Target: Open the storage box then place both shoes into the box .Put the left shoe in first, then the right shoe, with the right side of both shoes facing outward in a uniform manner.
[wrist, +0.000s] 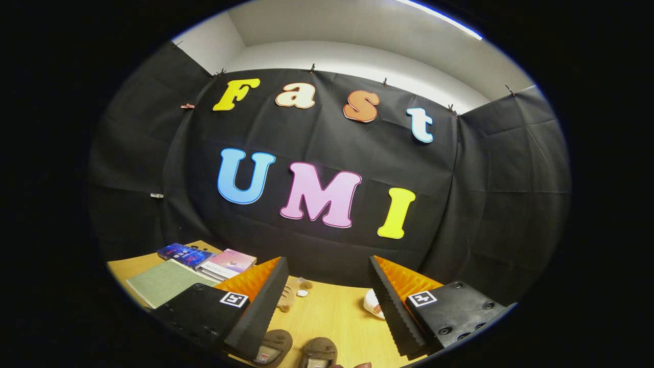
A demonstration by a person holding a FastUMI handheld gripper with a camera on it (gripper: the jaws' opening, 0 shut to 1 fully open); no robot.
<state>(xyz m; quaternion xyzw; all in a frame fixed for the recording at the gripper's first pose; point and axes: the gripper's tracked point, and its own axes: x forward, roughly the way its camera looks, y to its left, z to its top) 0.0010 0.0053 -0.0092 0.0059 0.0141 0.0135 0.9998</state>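
My gripper [327,301] is open, its two fingers spread wide above a wooden table [327,317], with nothing between them. Low down, between the fingers and close to me, I see the tops of two brown shoes side by side: one [273,345] partly behind the left finger [260,306], the other [318,352] just to its right. Only their upper parts show. A fingertip of a person's hand [357,365] peeks in beside the right shoe. The right finger [391,306] stands apart from both shoes.
Several books lie on the table beyond the left finger: a green one [163,281], a blue one [184,254], a pink one [230,261]. A small tan toy [291,294] and a white object [373,304] lie farther ahead. The black cloth wall closes the back.
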